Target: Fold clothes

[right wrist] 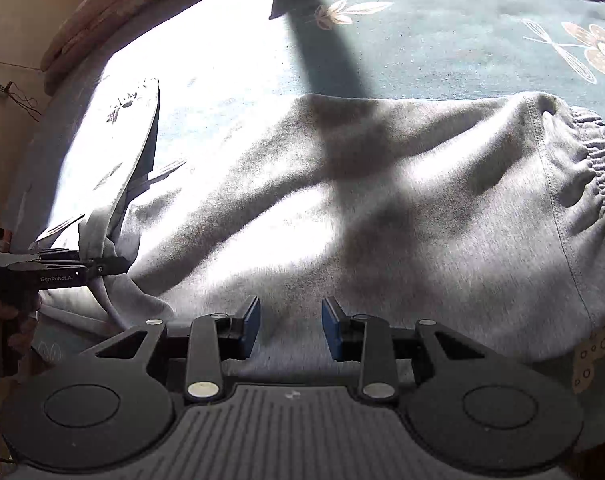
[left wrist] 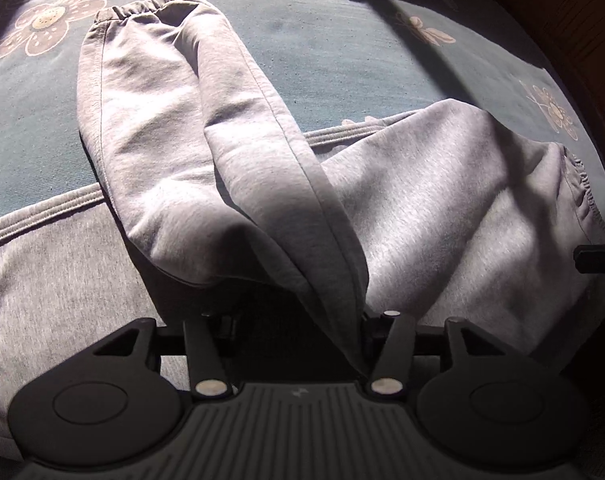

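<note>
Right wrist view: right gripper, jaws spread and empty, is hovering lower centre over the grey sweatpants; at lower left the left gripper is draping a trouser leg between its jaws, grip unclear, apparently for folding.

One grey sweatshirt is lying on one teal floral bedcover, and two sleeves are showing: one draped over the front in the left wrist view, one lying flat with its elastic cuff in the right wrist view. Two grippers are showing, left gripper and right gripper, with two blue pads on the right one. Three printed flowers are counting up on the cover in the left wrist view, the largest flower at upper left.
</note>
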A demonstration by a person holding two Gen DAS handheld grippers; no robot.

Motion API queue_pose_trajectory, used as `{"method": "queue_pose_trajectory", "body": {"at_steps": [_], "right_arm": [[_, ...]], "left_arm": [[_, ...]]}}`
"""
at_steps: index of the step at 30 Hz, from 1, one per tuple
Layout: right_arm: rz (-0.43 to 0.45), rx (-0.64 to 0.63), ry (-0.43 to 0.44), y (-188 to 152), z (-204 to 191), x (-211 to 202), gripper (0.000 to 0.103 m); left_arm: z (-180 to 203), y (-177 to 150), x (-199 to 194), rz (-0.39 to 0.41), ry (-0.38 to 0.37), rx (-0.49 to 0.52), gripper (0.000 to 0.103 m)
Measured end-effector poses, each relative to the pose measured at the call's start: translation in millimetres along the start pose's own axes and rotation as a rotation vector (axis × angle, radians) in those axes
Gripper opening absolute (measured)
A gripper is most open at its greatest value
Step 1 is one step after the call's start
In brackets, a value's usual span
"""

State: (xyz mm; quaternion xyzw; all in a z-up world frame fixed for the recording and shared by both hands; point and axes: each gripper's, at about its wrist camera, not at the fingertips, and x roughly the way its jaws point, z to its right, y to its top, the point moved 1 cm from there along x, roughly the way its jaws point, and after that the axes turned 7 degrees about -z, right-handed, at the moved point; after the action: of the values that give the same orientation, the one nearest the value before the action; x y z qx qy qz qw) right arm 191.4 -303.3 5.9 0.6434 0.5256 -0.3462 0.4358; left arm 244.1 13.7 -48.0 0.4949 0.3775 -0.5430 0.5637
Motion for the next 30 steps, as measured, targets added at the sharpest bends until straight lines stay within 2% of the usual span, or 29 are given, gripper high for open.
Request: {"method": "queue_pose_trajectory", "body": {"at_steps": [3,5,8,9,12,15,17,20,22,23,24,26,28,29,30], "right_arm": [[0.024,-0.085,0.011,28,6,1,0.039],[0.035,-0.118,0.035,44,10,-1,0.039],[0.045,-0.14,0.079,66,19,-6,0.042],[0.046,-0.149,0.083,72,22,-8,0.042],[0.048,-0.178,0.074,86,33,-12,0.043],[0.029,-0.194,0.059,94,42,-10,0.043],[0.006,-0.199,0.054,93,43,-4,0.043],[-0.031,-0.207,0.034,82,39,7,0.043],[-0.044,-0.194,0.032,76,35,13,0.043],[-0.049,-0.178,0.033,72,32,15,0.043],[-0.061,-0.156,0.035,67,30,18,0.043],[-0.095,-0.103,0.04,56,28,23,0.043],[-0.114,-0.086,0.014,45,25,25,0.043],[-0.118,-0.073,-0.001,39,23,23,0.043],[-0.12,-0.054,-0.015,32,22,21,0.043]], "left_arm": [[-4,-1,-19,-0.01,0.011,-0.048,0.057],[-2,0,-29,-0.003,0.038,-0.074,0.066],[-9,1,-28,-0.025,0.018,-0.197,0.073],[-11,0,-22,-0.041,0.01,-0.229,0.073],[-8,-5,0,-0.084,0.078,-0.237,0.072],[-3,-14,17,-0.159,0.035,-0.233,0.072],[4,-21,20,-0.172,0.075,-0.17,0.072],[14,-25,16,-0.156,0.116,0.004,0.073],[18,-24,10,-0.148,0.11,0.087,0.073],[17,-22,6,-0.142,0.091,0.1,0.073],[11,-20,1,-0.14,0.042,0.069,0.073],[-7,-18,-5,-0.144,-0.116,-0.079,0.077],[-33,-20,2,-0.207,-0.31,-0.273,0.078],[-37,-20,3,-0.225,-0.323,-0.297,0.077],[-35,-21,1,-0.217,-0.333,-0.277,0.077]]}}
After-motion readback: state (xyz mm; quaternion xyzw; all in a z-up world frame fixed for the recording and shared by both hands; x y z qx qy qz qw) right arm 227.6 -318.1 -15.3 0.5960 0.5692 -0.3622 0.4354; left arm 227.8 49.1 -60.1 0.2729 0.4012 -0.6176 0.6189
